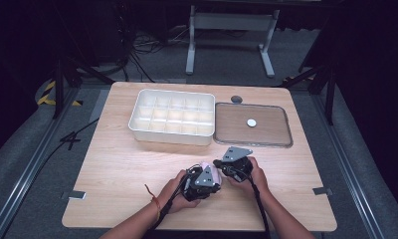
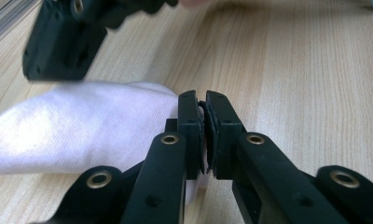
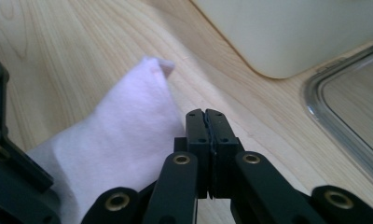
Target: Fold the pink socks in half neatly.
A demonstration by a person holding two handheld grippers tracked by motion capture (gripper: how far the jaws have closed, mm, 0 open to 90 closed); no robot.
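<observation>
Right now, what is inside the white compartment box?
The white compartment box shows rows of bare compartments; nothing is visible in them. The near row's floors are partly hidden behind its front wall.

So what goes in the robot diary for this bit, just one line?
left gripper: shut on white cloth | right gripper: shut on white cloth | cloth: on table | compartment box: untouched

Light falls brightly on the table [image 1: 117,164] amid dark surroundings; both gripper views blur at close range.
</observation>
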